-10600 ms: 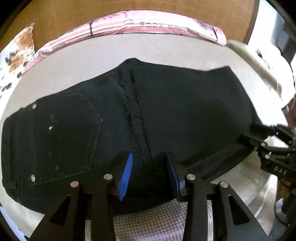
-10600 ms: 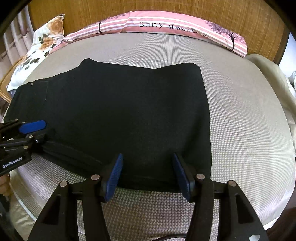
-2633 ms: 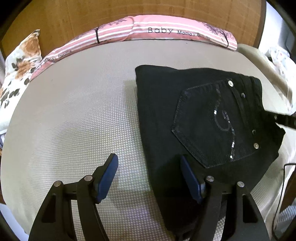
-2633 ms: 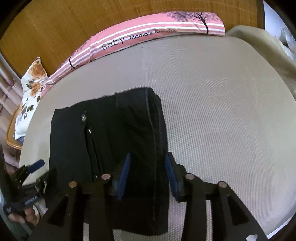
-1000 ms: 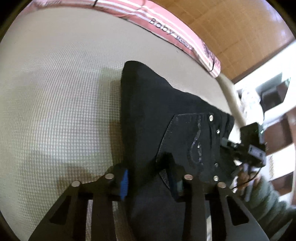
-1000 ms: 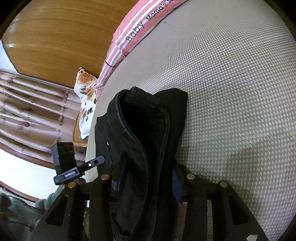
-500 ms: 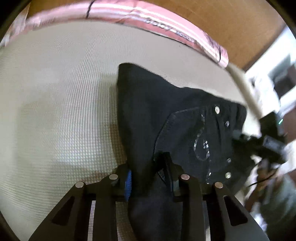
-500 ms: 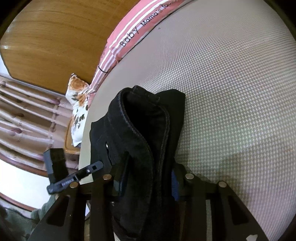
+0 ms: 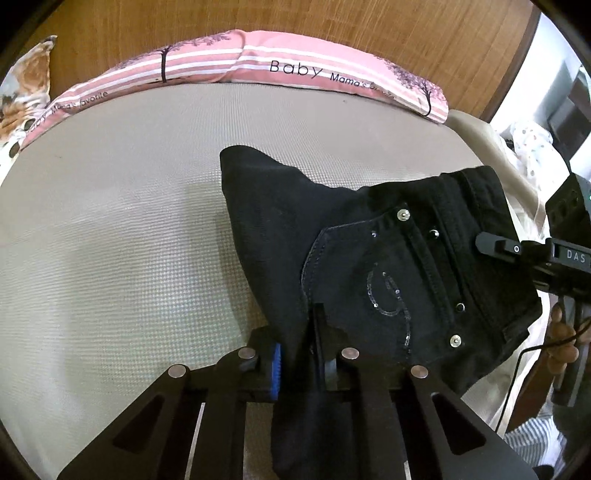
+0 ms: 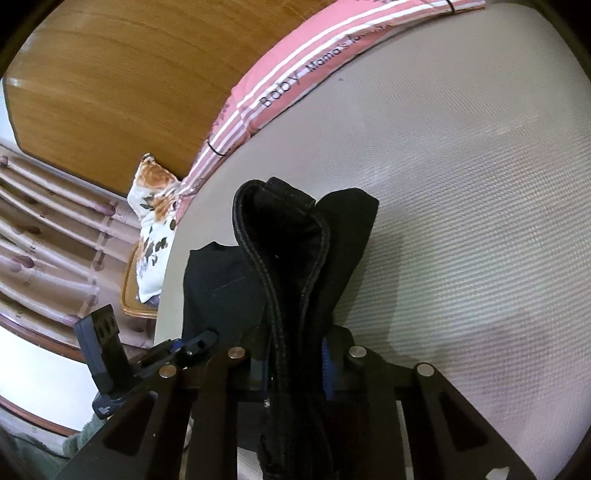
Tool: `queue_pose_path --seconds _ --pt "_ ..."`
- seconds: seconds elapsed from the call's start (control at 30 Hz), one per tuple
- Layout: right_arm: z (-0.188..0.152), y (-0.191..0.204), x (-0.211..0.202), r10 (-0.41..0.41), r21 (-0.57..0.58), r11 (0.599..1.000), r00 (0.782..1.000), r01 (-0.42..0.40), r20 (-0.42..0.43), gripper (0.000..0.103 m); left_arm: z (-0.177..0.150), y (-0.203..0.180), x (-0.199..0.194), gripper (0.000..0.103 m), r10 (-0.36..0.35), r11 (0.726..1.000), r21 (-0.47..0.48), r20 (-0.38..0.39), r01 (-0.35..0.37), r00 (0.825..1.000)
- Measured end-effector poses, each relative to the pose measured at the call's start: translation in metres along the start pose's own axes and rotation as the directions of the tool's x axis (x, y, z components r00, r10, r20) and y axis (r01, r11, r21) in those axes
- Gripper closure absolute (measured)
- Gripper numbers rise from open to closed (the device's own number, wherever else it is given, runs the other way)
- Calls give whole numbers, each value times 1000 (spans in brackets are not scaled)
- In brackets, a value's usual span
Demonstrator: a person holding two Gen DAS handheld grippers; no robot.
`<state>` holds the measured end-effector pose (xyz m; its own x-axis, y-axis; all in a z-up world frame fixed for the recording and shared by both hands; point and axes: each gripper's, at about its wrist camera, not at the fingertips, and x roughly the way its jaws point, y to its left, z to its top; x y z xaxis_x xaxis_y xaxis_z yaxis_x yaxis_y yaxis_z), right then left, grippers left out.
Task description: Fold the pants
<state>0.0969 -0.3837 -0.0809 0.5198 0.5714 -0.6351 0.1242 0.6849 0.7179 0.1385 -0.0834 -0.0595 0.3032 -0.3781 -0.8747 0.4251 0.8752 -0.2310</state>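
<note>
The black pants (image 9: 369, 258) are folded into a thick bundle, back pocket with a sequin swirl facing up, and hang partly lifted off the mattress (image 9: 110, 229). My left gripper (image 9: 299, 354) pinches the bundle's near left edge; its jaws are closing with cloth between the pads. In the right wrist view the pants (image 10: 295, 258) stand up in a ridge at the waistband. My right gripper (image 10: 295, 365) grips that end, jaws closing on the thick cloth. The right gripper (image 9: 517, 254) also shows at the waistband in the left wrist view, and the left gripper (image 10: 184, 347) shows at lower left in the right wrist view.
A pink striped pillow (image 9: 295, 70) lies along the wooden headboard (image 9: 332, 22), with a floral pillow (image 10: 155, 221) at the mattress corner. Curtains (image 10: 44, 240) hang beyond the bed. A person's hand (image 9: 557, 343) holds the right gripper at the bed's edge.
Both grippers have narrowed onto the cloth and risen, lifting the bundle's near edge and waistband off the mattress. The left wrist view has rolled back toward level.
</note>
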Motion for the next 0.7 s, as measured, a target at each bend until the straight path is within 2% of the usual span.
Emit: queue_pose_path --seconds 0.4,0.7 --pt "5 30 32 42 -14 999 998 -43 -41 84 4 36 -28 89 41 998 -48 44 -39 998" --pt "34 45 67 68 -1 998 996 -68 -58 84 26 67 -30 90 68 995 -78 73 -62 995"
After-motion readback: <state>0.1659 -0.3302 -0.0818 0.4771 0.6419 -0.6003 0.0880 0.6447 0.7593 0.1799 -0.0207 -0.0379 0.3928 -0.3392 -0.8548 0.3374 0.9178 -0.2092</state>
